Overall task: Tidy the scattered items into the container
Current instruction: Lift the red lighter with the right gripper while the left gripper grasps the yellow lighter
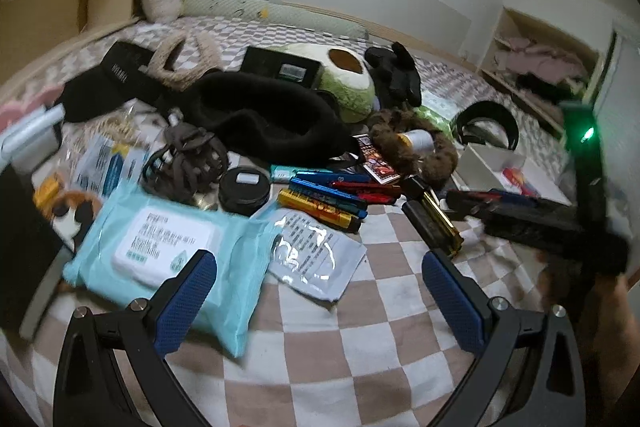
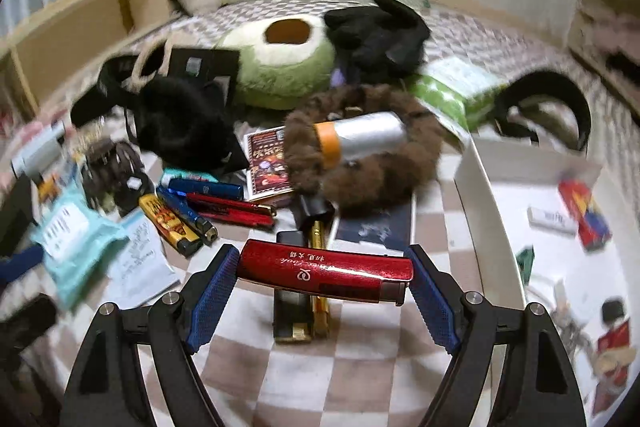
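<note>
One red lighter [image 2: 326, 273] sits crosswise in the right gripper [image 2: 320, 291], held end to end. Carry it level toward the white box [image 2: 492, 211] at 2 o'clock. The left gripper [image 1: 316, 291] hangs wide, empty.

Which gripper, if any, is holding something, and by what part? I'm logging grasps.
The right gripper holds the red lighter crosswise, a finger on each end. The left gripper is open and holds nothing.

The red lighter [image 2: 326, 273] carried gold script and a round logo, seen upside down; the letters could not be made out for certain. Printed lines on the wet-wipes pack [image 1: 160, 247], the white sachet [image 1: 316, 251] and the red card [image 2: 266, 163] were too blurred to read.
</note>
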`<action>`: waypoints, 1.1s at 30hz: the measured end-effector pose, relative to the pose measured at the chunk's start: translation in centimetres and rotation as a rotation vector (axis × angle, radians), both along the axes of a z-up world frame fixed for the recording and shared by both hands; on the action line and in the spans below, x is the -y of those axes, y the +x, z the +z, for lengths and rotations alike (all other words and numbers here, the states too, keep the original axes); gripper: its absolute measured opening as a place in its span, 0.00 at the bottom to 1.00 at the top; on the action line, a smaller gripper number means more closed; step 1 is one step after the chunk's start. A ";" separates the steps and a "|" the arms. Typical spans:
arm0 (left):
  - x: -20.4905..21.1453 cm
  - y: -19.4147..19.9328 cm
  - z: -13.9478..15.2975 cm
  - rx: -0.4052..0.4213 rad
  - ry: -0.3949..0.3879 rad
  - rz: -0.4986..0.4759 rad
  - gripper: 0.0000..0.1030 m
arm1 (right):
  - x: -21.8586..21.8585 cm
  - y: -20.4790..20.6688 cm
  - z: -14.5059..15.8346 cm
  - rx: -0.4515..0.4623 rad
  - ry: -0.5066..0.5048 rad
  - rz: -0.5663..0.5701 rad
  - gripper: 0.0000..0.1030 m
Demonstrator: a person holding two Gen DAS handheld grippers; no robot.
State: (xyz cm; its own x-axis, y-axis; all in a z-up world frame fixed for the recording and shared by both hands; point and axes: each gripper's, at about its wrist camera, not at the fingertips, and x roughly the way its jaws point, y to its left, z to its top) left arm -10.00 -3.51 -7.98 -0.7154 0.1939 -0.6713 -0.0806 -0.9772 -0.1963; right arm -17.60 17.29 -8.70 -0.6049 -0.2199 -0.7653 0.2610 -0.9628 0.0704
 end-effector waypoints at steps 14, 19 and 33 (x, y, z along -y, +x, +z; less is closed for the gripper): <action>-2.1 -6.9 -3.4 0.145 -0.120 -0.182 0.86 | -2.4 -0.4 0.8 0.026 -0.193 -0.036 0.81; -2.2 -9.0 -4.7 0.190 -0.160 -0.203 0.86 | -2.9 -0.5 0.9 0.032 -0.230 -0.033 0.81; -2.4 -11.1 -5.7 0.220 -0.228 -0.187 0.78 | -3.3 -0.8 0.7 0.050 -0.255 -0.033 0.81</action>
State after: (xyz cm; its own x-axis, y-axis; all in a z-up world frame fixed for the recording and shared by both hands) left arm -21.08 -1.15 -13.70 -0.5152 0.1355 -0.8463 -0.2419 -0.9703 -0.0080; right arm -18.41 20.61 -8.04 -0.5780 -0.3900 -0.7168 0.2197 -0.9203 0.3236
